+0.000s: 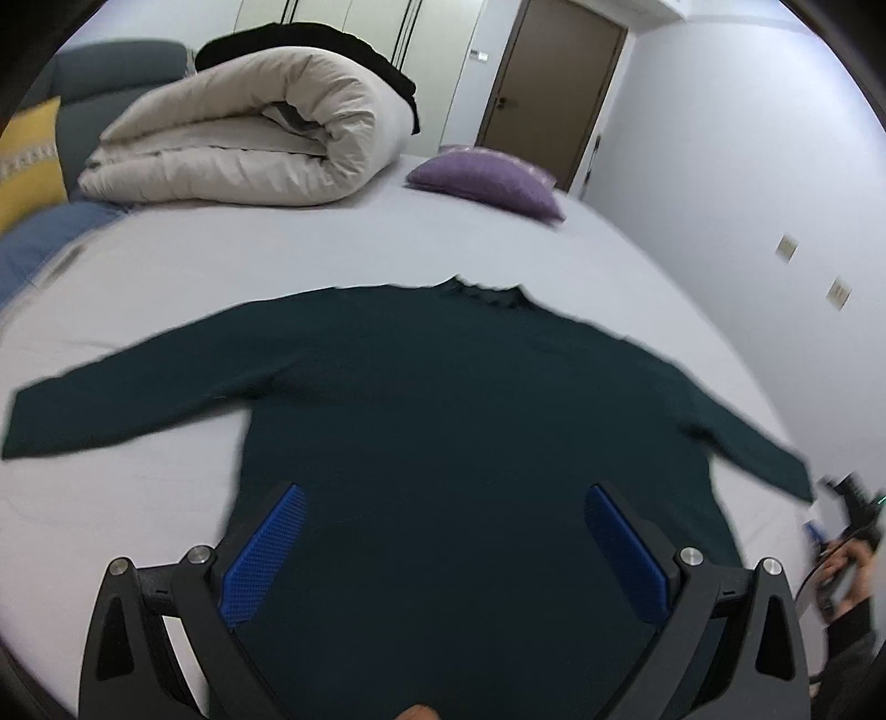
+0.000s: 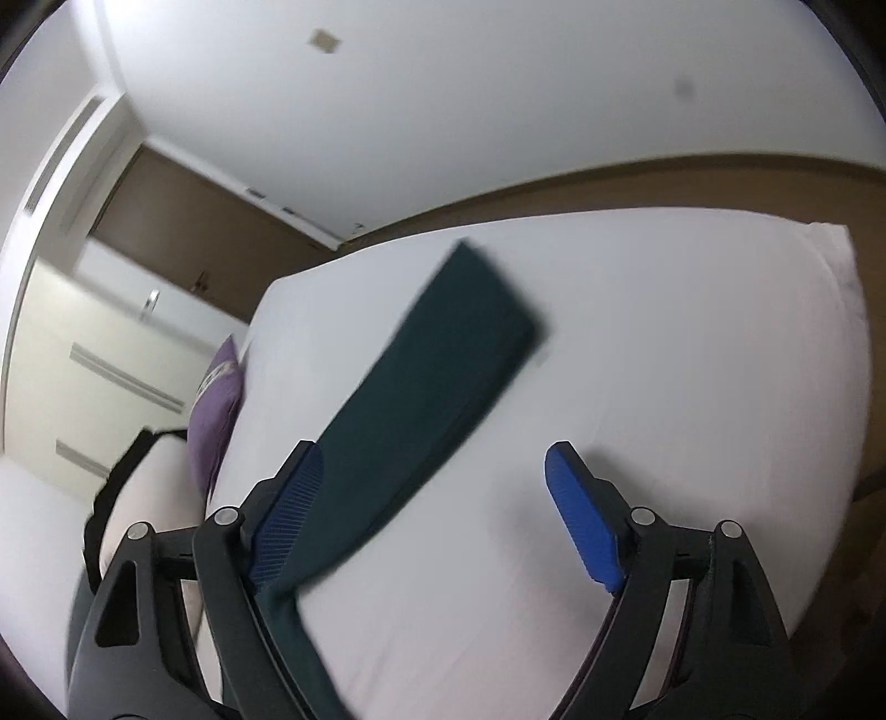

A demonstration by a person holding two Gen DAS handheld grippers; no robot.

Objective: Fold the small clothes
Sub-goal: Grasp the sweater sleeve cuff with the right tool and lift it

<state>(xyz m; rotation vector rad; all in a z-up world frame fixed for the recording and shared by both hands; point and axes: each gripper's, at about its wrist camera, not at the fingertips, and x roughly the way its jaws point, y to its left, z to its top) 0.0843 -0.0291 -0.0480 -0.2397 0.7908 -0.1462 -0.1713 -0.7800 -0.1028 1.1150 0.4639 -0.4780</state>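
Top (image 1: pixel 443 421) lies flat on the bed (image 1: pixel 166 266), both tongs (image 1: pixel 443 548) (image 2: pixel 437 515) gaping empty, so next someone probably grabs the sleeve (image 2: pixel 443 360) to fold inward.

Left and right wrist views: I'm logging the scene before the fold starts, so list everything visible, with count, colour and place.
sweater: one, dark green, spread flat on the bed, sleeves out
bed: one, white sheet
duvet: one, cream, rolled at the far end
black cloth: one, on the duvet
cushion: one, purple, far end
yellow pillow: one, far left
door: one, brown, behind the bed
left gripper: blue pads, open, over the hem
right gripper: blue pads, open, over one sleeve
person's hand: holding the right gripper
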